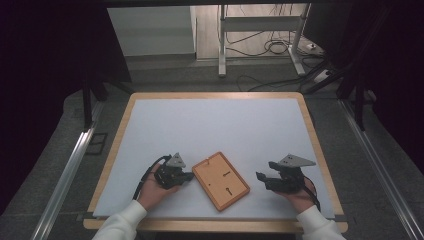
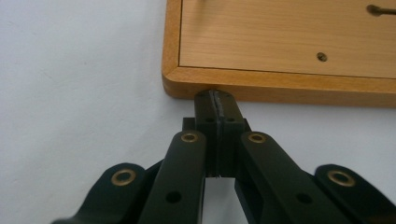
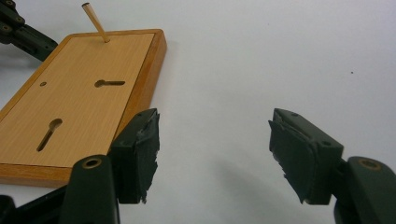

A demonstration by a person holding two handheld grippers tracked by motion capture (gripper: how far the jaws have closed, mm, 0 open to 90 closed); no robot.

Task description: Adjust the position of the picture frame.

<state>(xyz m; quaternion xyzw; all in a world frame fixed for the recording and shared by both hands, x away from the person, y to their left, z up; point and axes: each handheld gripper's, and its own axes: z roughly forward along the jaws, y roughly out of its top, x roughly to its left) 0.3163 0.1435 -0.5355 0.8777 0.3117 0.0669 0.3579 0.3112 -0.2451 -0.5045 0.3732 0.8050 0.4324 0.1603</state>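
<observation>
At table's near edge, hands: left hand (image 1: 151, 191) and right hand (image 1: 299, 196), each around a gripper, white sleeves below.
Left gripper (image 1: 186, 176): jaws pressed together with nothing between, tips touching the near rim of the wooden board (image 2: 280, 42).
Right gripper (image 1: 261, 179): jaws spread wide, empty, resting low over the white mat (image 1: 210, 125), just beside the board's right edge, not touching it.
Wooden board (image 1: 220, 180): flat on the mat between both grippers, turned at an angle, raised rim, two keyhole slots (image 3: 109, 83), one small round hole (image 2: 321, 57).
Wooden peg (image 3: 95, 22): tilted, planted near the board's far corner.
Beyond table: grey floor, metal frame legs (image 1: 222, 45), loose cables (image 1: 275, 47).
</observation>
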